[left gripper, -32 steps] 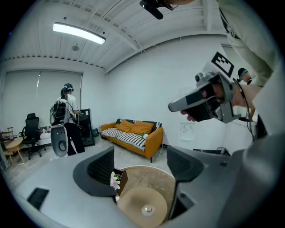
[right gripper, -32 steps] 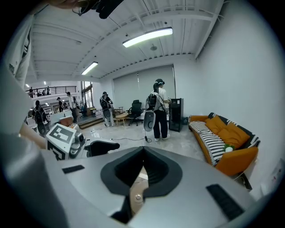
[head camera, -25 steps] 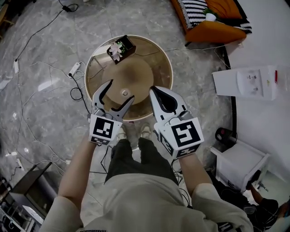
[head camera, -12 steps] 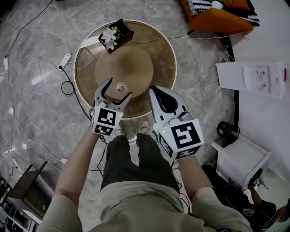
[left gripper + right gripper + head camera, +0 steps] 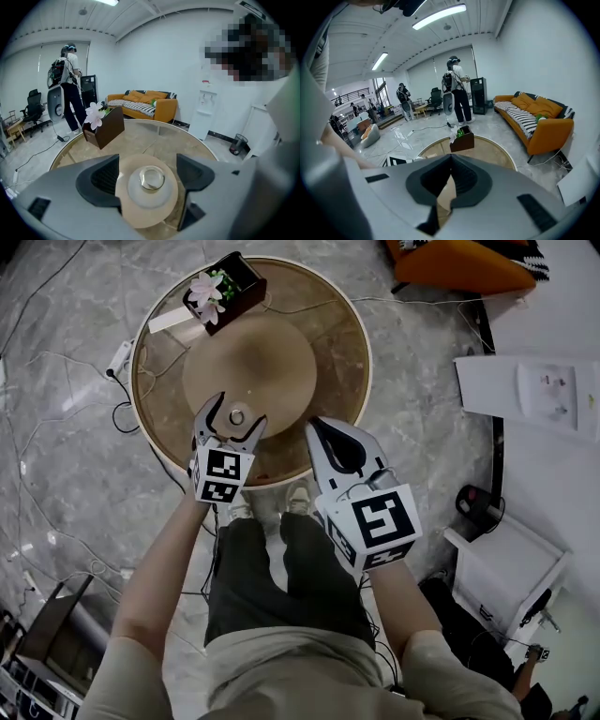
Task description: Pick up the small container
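Note:
The small container (image 5: 236, 416) is a low round glass cup standing on the raised tan disc (image 5: 248, 362) in the middle of the round glass-topped table (image 5: 349, 334). My left gripper (image 5: 231, 422) is open, its two jaws standing either side of the container (image 5: 152, 178) without touching it. In the left gripper view the cup sits centred between the dark pads (image 5: 101, 180). My right gripper (image 5: 330, 435) is shut with nothing in it, hovering over the table's near edge to the right of the left one. Its closed jaws fill the right gripper view (image 5: 451, 178).
A dark brown box with a pink flower (image 5: 218, 289) stands at the table's far side. An orange sofa (image 5: 464, 263) lies beyond. Cables and a power strip (image 5: 119, 357) run over the marble floor left of the table. A white water dispenser (image 5: 534, 395) lies right.
My left gripper has moved forward over the table until its open jaws flank the small container. The right gripper has stayed shut in about the same place.

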`<state>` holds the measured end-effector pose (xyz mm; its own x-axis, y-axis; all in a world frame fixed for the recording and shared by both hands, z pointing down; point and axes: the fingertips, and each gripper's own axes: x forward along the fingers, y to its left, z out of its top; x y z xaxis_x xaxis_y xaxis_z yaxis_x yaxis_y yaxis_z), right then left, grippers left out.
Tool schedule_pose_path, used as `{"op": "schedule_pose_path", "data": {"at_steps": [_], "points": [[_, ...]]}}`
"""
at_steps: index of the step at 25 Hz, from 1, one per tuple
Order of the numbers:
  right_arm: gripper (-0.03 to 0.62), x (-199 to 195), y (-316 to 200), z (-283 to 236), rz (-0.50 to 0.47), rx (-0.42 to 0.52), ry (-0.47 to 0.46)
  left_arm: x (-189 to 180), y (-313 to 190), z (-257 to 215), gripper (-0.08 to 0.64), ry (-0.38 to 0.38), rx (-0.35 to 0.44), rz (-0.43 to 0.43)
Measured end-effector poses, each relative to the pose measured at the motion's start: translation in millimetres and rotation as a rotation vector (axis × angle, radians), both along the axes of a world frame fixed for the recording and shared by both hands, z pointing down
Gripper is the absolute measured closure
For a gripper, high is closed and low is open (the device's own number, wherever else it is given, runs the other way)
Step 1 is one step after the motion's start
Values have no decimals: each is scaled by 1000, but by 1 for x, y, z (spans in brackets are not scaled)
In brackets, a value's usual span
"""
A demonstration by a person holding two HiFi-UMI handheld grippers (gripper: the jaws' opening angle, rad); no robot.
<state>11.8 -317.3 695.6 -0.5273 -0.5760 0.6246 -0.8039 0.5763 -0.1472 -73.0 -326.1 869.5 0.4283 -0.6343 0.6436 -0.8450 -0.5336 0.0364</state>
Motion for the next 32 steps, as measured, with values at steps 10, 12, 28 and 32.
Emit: {"op": "schedule_pose_path", "data": {"at_steps": [10,12,28,32], "points": [[595,16,7,44,-14,-20,11,5,3,53,198,-38,-38,27],[595,17,8,49,-18,-23,11,7,3,63,198,-43,-54,29],[595,28,20,48,-44,-33,27,1,3,60,222,-33,-62,-14],[595,29,22,23,-39,-25,27,-3,13,24,224,-35,-55,2]]}}
